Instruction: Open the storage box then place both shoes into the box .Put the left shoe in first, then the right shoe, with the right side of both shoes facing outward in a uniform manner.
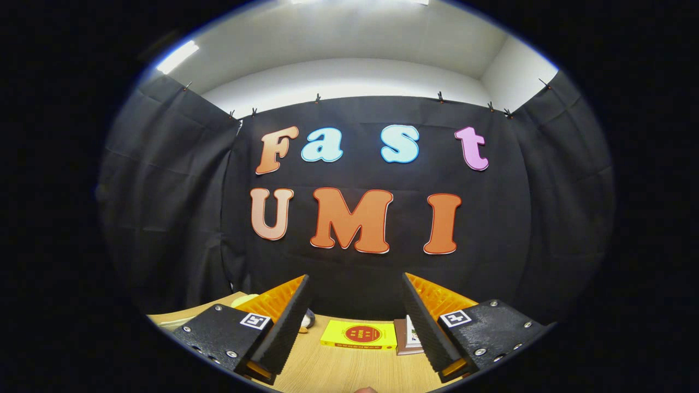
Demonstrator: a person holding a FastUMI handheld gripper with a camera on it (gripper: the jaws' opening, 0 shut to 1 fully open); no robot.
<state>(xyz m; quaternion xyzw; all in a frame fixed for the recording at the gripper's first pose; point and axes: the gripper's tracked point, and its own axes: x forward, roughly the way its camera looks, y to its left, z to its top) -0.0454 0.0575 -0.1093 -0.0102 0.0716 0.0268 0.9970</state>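
Shoe-like pale shape (247, 299) noted just behind left finger, mostly hidden; identity uncertain. Gripper (355, 277) held spread wide, nothing between fingers. Yellow book (357, 334) seen flat on wooden table (338, 371) ahead, between fingers; brownish book (407, 338) just beside it, by right finger.

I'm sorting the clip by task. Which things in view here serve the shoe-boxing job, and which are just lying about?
For the job:
- the tool, fingers open, holding nothing

Just lying about:
- yellow book on the wooden table, beyond the fingers
- brown book beside it
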